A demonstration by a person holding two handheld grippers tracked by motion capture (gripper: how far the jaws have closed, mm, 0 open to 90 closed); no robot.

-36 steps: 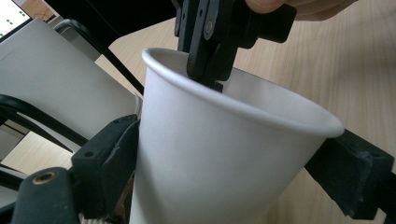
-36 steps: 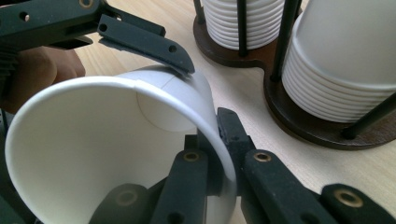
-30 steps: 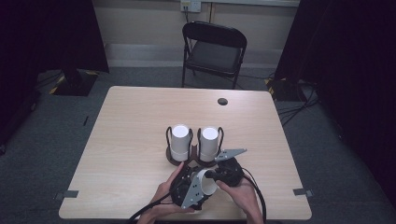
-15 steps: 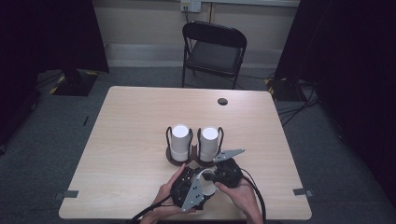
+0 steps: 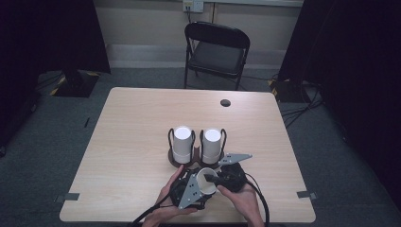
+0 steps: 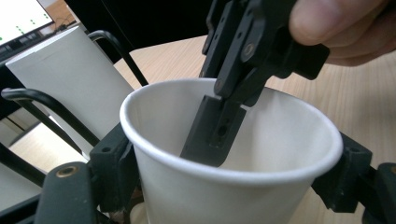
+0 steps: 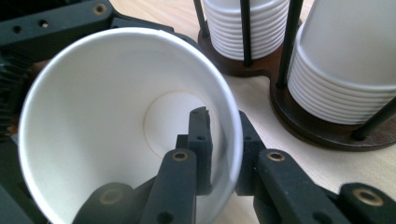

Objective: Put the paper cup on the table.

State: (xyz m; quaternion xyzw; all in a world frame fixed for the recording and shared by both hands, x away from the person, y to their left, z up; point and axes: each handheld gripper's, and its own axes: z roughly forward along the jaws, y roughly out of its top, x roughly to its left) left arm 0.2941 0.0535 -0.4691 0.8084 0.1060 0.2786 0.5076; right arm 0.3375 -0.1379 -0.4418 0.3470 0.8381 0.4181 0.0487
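Nearest the worktop's (image 5: 142,142) front edge, a single paper cup (image 5: 206,181) is held off the surface between the two tools. The left hand-held gripper (image 5: 201,187) is closed around the cup's outer wall, its jaws having just been closing with the cup between them, as the left gripper view shows. The right hand-held gripper (image 7: 219,154) is set narrowly over the cup's rim, one jaw inside and one outside; its jaws have just been opening, and whether the wall is pinched or already freed cannot be told.

The thin wall is judged easily crushed: if the left squeeze is tightened further, the rim may be bent oval. If the right jaws are drawn away before they are clear of the wall, the cup may be dragged out of the left grip or torn at the lip.

Just beyond, two cup stacks (image 5: 182,144) are kept in a wire holder (image 5: 176,160). A careless swing of either tool is likely to topple them.
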